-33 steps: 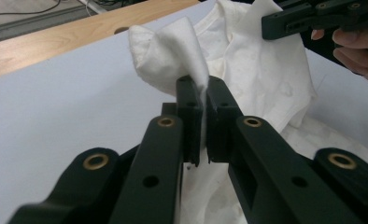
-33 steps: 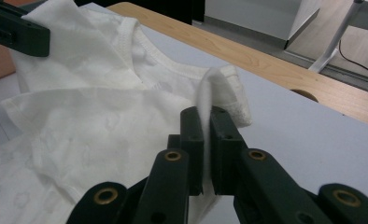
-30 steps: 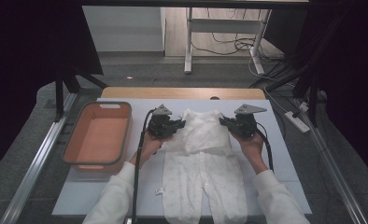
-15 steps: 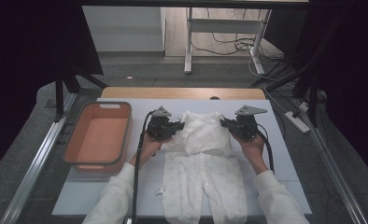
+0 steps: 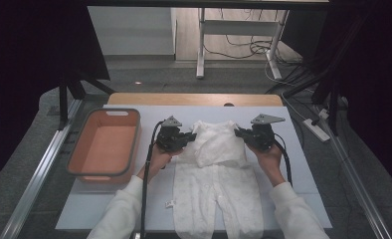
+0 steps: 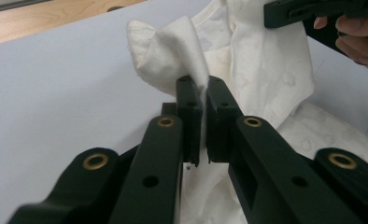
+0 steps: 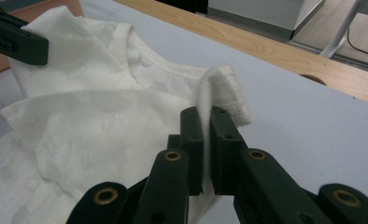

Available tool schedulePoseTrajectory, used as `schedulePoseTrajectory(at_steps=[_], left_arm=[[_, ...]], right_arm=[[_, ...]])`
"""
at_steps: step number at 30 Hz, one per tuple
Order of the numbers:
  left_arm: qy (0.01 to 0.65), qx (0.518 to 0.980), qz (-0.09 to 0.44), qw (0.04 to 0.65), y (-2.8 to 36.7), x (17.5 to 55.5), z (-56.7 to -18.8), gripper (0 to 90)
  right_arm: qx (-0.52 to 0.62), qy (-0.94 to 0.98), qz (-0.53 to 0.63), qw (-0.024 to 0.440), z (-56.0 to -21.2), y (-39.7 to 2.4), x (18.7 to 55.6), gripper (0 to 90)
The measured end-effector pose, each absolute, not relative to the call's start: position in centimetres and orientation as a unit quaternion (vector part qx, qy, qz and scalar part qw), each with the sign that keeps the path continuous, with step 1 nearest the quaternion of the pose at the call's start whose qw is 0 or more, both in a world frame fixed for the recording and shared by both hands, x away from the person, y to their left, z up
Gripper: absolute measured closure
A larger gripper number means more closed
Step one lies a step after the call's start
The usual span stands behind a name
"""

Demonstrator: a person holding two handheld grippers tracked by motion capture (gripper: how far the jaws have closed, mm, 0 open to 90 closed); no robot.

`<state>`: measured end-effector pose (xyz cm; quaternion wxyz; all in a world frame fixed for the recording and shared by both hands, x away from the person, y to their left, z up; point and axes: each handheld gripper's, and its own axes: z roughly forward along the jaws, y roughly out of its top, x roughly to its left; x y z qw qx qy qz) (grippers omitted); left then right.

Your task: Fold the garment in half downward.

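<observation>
Both clamped on the white baby romper (image 5: 216, 169) mid-tabletop, left gripper (image 5: 184, 138) and right gripper (image 5: 244, 133) pinching its far shoulders; best folding toward the near edge evenly, keeping corners level.

Baby garment (image 5: 217, 167): soft white cloth, matt, faintly patterned weave, stitched ribbed neckline. Left hand-held gripper (image 6: 200, 121) and right hand-held gripper (image 7: 207, 135): black matt plastic, smooth, with brass-coloured metal bushings. Worktop (image 5: 109, 201): smooth matt white sheet over pale wood with visible grain. Basin (image 5: 103, 147): orange plastic, smooth, slight sheen, grey rim.
</observation>
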<state>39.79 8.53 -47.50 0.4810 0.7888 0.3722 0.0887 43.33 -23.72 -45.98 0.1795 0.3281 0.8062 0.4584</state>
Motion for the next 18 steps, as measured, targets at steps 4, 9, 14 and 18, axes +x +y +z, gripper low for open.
schedulePoseTrajectory(at_steps=[4,9,14,18], left_arm=[[0.369,0.793,0.088,0.477,8.7,38.9,-47.6,84.8],[0.369,0.793,0.082,0.478,8.6,38.6,-47.6,84.8],[0.366,0.795,0.078,0.478,8.3,38.0,-47.7,84.8],[0.366,0.796,0.076,0.476,8.4,37.6,-47.9,84.8]], right_arm=[[0.331,0.807,0.457,0.174,-46.1,-23.9,42.7,84.8],[0.34,0.806,0.456,0.166,-46.4,-24.2,42.4,84.8],[0.343,0.806,0.455,0.162,-46.5,-24.1,41.9,84.8],[0.343,0.807,0.454,0.159,-46.6,-24.0,41.6,84.8]])
